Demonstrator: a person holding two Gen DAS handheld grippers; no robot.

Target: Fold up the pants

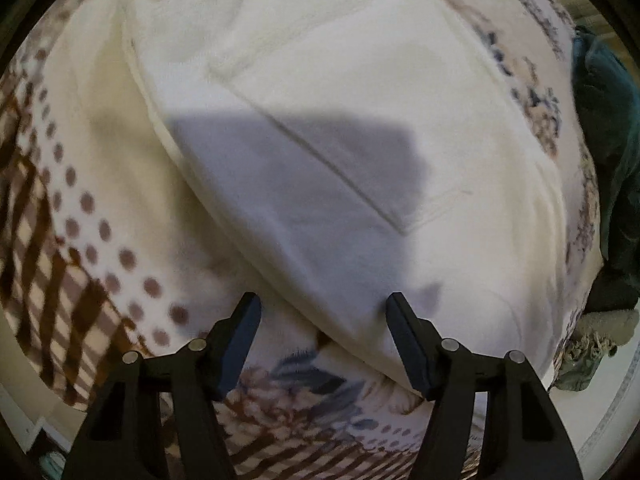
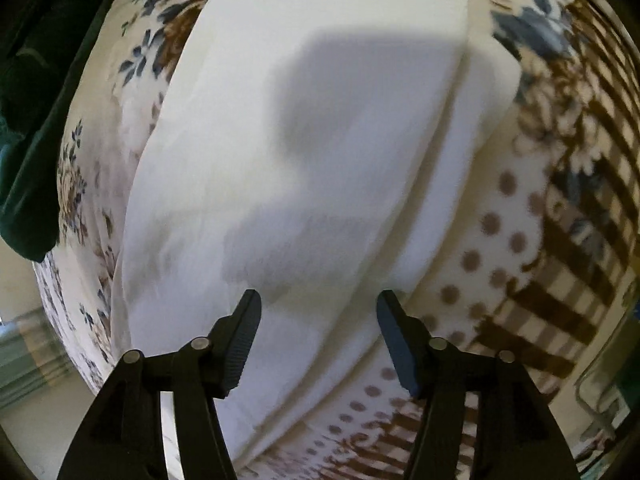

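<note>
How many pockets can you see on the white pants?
1. A patch pocket lies on the upper face of the white pants in the left wrist view, ahead of the open left gripper. The right wrist view shows none; others may be hidden underneath.

From my left wrist feed the white pants (image 1: 320,128) run off the top edge, so I can't see their far end. Motion blur smears the patterned blanket (image 1: 80,240), and I can't identify the dark green cloth (image 1: 604,120) cut off at the right rim.
</note>
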